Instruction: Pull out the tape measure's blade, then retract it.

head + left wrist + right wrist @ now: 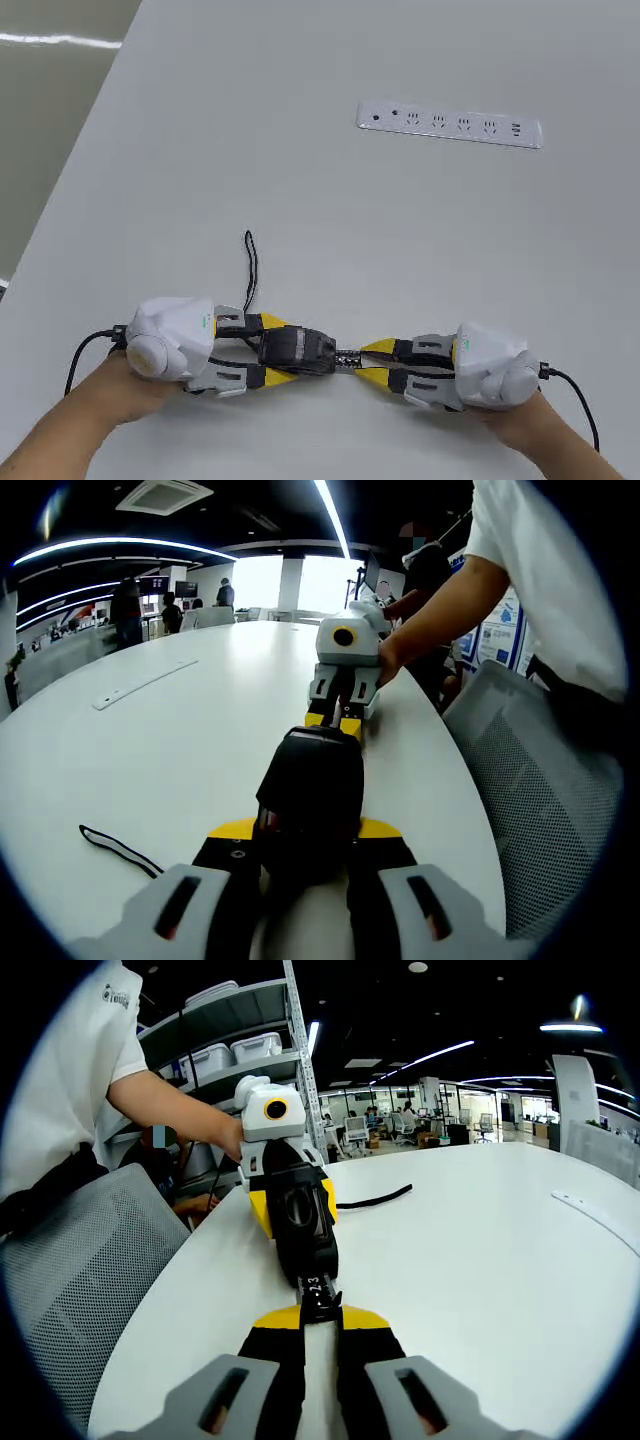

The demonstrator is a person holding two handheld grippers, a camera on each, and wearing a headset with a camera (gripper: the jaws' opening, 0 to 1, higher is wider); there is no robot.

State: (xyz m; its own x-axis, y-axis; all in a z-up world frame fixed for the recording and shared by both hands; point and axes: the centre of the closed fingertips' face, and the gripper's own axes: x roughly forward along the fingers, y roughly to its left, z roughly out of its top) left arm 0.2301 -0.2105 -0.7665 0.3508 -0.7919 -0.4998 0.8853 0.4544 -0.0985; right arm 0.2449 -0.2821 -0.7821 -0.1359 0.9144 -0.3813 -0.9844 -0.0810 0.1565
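Your left gripper (272, 350) is clamped on the tape measure (298, 350), which lies on the table (420, 240) between your hands. Your right gripper (374, 361) is pinched on the tip of the blade (347, 357), with a short stretch of it showing. The blade runs straight along the line between both grippers, so your pull goes rightward, directly away from the tape measure.

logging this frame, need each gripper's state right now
Left gripper: shut on the tape measure.
Right gripper: shut on the blade.
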